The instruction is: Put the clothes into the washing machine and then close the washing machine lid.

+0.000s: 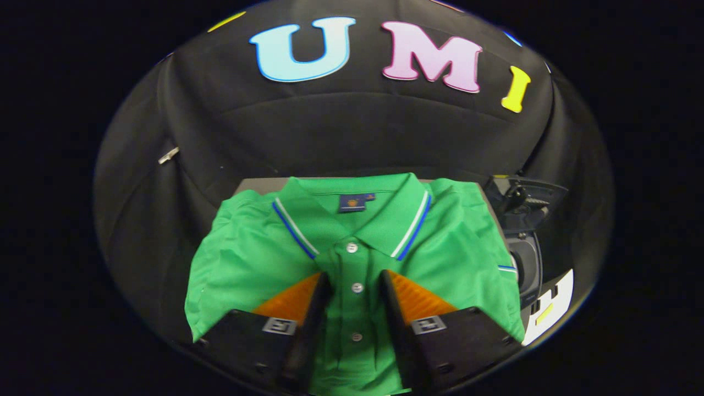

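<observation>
A green shirt (247,258) lies flat on the surface (258,184), and it covers almost all of it. Only a thin strip of the surface shows at the far edge, behind the collar. The shirt is folded, with its collar on the far side and its front facing up.

The gripper (355,283) hangs just over the middle of the shirt. Its two fingers are apart and hold nothing. The row of small buttons (357,287) runs down between them. It is hard to tell if the fingers touch the cloth yet.

To the right of the surface stands the washer (525,264). Its lid (522,198) is up and its hole is open, ready for the shirt.

The shirt looks soft, thin and light. It will likely bend and droop as soon as it is lifted, and the sleeves may hang down. It should not slip much, because cloth bunches up well. A good place to grab is probably the thick part in the middle, by the buttons, where the fingers can pinch a fold of cloth. A pinch on just one thin layer could let the rest drag on the surface.
</observation>
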### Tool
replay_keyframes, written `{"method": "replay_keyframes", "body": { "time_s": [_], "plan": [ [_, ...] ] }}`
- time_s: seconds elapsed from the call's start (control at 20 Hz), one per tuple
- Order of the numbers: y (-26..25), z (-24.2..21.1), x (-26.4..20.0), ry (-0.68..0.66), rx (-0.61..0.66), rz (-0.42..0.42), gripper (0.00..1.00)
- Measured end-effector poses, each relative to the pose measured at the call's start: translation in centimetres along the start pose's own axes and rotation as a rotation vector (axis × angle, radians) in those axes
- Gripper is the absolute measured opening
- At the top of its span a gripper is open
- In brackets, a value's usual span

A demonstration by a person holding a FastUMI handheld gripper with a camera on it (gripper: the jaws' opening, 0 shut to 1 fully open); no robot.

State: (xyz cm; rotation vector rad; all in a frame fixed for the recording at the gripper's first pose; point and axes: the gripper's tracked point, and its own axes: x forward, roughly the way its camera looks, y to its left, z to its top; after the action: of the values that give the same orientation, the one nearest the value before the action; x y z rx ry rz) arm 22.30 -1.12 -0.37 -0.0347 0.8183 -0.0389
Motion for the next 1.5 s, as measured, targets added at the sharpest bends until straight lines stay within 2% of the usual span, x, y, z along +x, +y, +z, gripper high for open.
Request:
{"method": "replay_keyframes", "body": {
  "time_s": [0.1, 0.15, 0.25, 0.65, 0.95, 1.1, 1.25, 1.5],
  "plan": [
    [0.1, 0.4, -0.1, -0.007, 0.008, 0.018, 0.18],
    [-0.1, 0.5, -0.1, -0.021, 0.014, 0.023, 0.17],
    [-0.1, 0.9, -0.1, -0.080, 0.007, 0.050, 0.05],
    [1.2, 5.9, -4.5, -0.328, -0.093, 0.047, 0.05],
    [0.5, 8.4, -11.2, -0.492, -0.081, 0.001, 0.05],
    [-1.1, 9.6, -13.3, -0.544, -0.054, -0.030, 0.05],
    [-4.0, 10.1, -15.7, -0.596, -0.011, -0.097, 0.05],
    [-9.7, 11.0, -16.8, -0.633, 0.025, -0.188, 0.05]
  ]
}}
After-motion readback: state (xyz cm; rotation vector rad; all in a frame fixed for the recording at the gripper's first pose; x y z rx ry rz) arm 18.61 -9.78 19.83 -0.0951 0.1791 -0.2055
